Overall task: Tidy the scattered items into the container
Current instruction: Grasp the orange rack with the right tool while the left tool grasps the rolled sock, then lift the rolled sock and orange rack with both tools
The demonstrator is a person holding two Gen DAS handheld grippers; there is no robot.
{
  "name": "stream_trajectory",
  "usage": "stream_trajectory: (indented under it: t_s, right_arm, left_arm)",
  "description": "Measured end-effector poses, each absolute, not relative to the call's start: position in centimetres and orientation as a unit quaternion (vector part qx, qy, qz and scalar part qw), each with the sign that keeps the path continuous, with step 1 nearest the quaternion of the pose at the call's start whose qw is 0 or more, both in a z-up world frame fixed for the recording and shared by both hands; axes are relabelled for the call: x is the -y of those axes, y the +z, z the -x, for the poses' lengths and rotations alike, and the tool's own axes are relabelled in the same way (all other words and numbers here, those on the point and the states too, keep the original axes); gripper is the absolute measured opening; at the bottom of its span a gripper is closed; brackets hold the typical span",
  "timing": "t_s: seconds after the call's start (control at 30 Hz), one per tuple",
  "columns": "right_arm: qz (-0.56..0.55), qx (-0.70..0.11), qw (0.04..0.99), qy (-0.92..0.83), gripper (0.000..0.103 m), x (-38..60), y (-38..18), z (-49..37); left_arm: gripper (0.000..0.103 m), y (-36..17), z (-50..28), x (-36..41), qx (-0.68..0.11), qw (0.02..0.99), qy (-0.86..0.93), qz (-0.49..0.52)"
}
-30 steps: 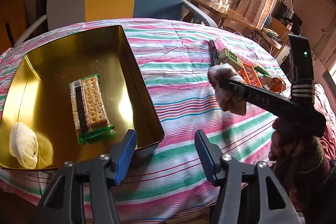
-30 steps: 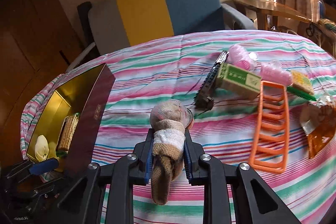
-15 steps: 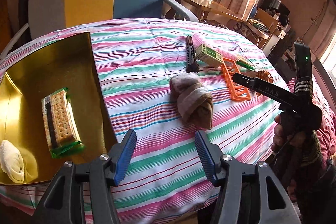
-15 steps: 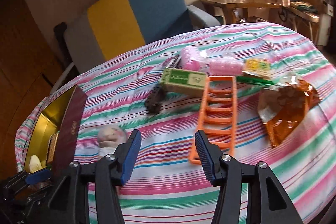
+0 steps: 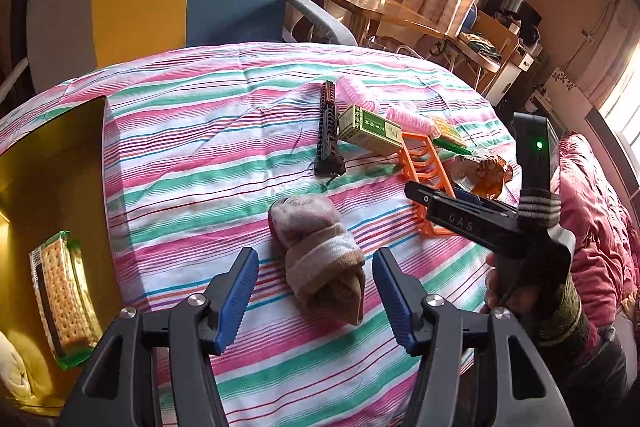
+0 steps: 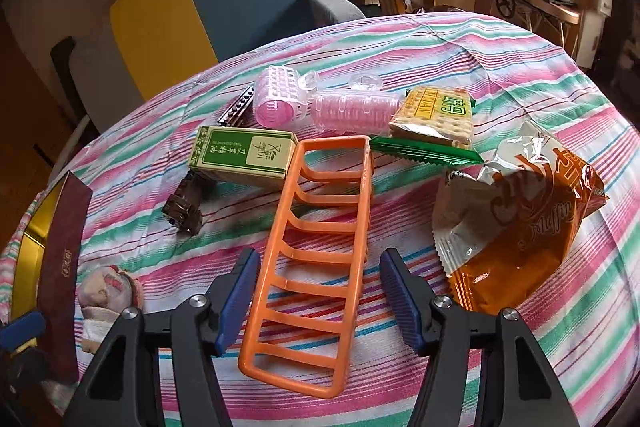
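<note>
Hovering over a striped worktop (image 5: 192, 131), two hand-held grippers are standing released above scattered items.

Left hand-held gripper (image 5: 316, 291) is hanging with its blue pads apart on either side of a rolled sock (image 5: 320, 251), not pressing it; the sock is lying on the cloth just beside the gold tin container (image 5: 52, 163), which is holding a cracker packet (image 5: 64, 291) and a white bundle (image 5: 14, 371). Right hand-held gripper (image 6: 320, 299) has just been opening, its jaws straddling an orange plastic rack (image 6: 320, 251) without gripping it. Farther back are lying a green box (image 6: 244, 155), pink hair rollers (image 6: 320, 107), another cracker pack (image 6: 436, 119), a muffin wrapper (image 6: 516, 223) and a dark comb (image 5: 328, 131).
</note>
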State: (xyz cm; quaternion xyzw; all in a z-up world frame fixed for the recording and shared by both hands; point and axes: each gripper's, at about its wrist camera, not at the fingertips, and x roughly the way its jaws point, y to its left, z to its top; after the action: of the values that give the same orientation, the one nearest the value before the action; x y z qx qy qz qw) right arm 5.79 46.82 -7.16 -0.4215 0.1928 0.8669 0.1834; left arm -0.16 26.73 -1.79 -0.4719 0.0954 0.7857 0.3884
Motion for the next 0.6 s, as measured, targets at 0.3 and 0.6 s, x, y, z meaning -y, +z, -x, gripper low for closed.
stream_trajectory:
  t_s: [0.3, 0.6]
  right_arm:
    - [0.435, -0.171, 0.165, 0.868, 0.053, -45.3, -7.1, -9.6]
    - [0.427, -0.201, 0.152, 0.868, 0.053, -45.0, -6.8, -13.2]
  left_arm:
    - [0.062, -4.8, 1.6, -30.1, -0.129, 0.375, 0.773, 0.495]
    - [0.054, -7.6, 1.5, -29.4, -0.139, 0.373, 0.765, 0.506]
